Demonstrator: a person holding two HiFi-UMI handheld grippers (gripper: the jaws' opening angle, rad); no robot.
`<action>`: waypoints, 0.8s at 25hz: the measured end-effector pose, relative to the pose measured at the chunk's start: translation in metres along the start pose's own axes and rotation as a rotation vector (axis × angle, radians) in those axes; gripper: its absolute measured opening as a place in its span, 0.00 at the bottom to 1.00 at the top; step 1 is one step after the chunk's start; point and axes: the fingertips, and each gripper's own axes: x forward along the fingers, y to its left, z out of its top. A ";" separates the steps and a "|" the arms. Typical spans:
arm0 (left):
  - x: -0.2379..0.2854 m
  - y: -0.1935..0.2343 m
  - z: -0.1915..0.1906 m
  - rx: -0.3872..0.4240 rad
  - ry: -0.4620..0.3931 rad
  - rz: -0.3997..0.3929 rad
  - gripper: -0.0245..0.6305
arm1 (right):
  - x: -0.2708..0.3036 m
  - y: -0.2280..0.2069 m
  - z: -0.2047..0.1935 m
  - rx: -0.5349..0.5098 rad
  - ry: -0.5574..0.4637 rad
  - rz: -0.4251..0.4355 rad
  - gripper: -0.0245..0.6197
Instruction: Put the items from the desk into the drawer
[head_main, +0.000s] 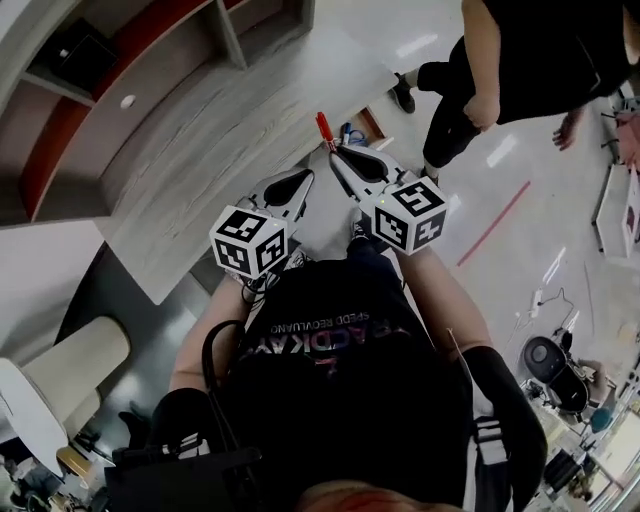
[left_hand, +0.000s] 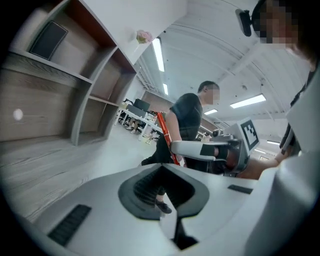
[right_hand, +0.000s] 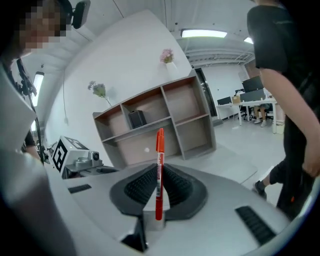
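Since the right gripper (head_main: 338, 152) has its jaws shut tight on just the bottom part of the red pen (right_hand: 159, 165), most of the pen sticks out past the jaws. It is up in the air, near the right edge of the desk (head_main: 190, 160). That small hold is the worry. I think the pen could tip or slide out if the gripper turns fast, and then it would drop to the floor, not the desk. The long free end could also bump the desk edge or the shelf (head_main: 120, 60) at the far left, and a bump might knock it loose. The left gripper (head_main: 300, 182) is just beside the right one, with its jaws closed together and nothing in them. If the two bump, the pen may get pushed crooked. No view shows the drawer, so I cannot tell if it is open. If it is shut, the pen has nowhere to go. Another person (head_main: 520, 60) stands at the far right, so a wide swing that way could poke them.
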 end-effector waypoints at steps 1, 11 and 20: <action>0.006 -0.003 0.001 0.004 0.008 -0.009 0.05 | -0.005 -0.007 0.000 0.013 -0.006 -0.016 0.12; 0.056 -0.032 -0.013 0.012 0.114 -0.034 0.05 | -0.044 -0.082 -0.026 0.181 -0.011 -0.114 0.12; 0.089 -0.030 -0.040 -0.045 0.207 0.013 0.05 | -0.038 -0.131 -0.065 0.297 0.052 -0.118 0.12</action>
